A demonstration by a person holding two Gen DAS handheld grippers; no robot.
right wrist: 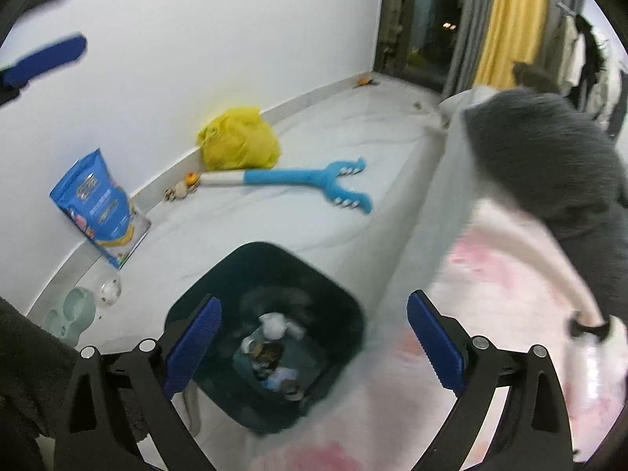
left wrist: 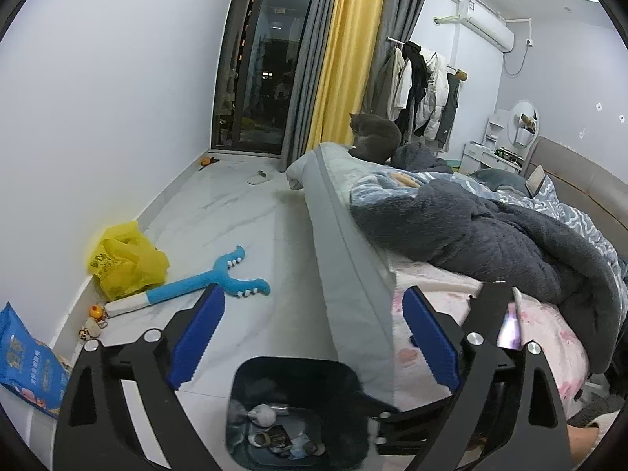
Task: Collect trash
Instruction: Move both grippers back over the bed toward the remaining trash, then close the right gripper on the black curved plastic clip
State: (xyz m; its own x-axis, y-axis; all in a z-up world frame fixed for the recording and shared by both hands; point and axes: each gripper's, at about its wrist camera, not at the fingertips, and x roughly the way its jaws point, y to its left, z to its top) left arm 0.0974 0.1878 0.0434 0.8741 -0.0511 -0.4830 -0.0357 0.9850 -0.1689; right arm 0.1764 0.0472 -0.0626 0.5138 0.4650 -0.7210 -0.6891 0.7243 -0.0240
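A dark bin (left wrist: pixel 333 380) stands on the floor beside the bed, with crumpled paper and wrappers (left wrist: pixel 271 420) at its bottom. It also shows in the right wrist view (right wrist: pixel 333 302), with the trash (right wrist: pixel 271 337) inside. My left gripper (left wrist: pixel 310 337) is open and empty above the bin's rim. My right gripper (right wrist: pixel 314 341) is open and empty, directly over the bin's mouth. A blue pad of the left gripper shows at the upper left of the right wrist view (right wrist: pixel 47 59).
The bed (left wrist: pixel 471 294) with pink sheet and grey blanket lies to the right; a grey cat (left wrist: pixel 373 135) sits at its far end. A yellow bag (left wrist: pixel 125 263), blue toy (left wrist: pixel 204 282), blue food bag (left wrist: pixel 27 361) and pet bowls (right wrist: pixel 70 314) lie along the wall.
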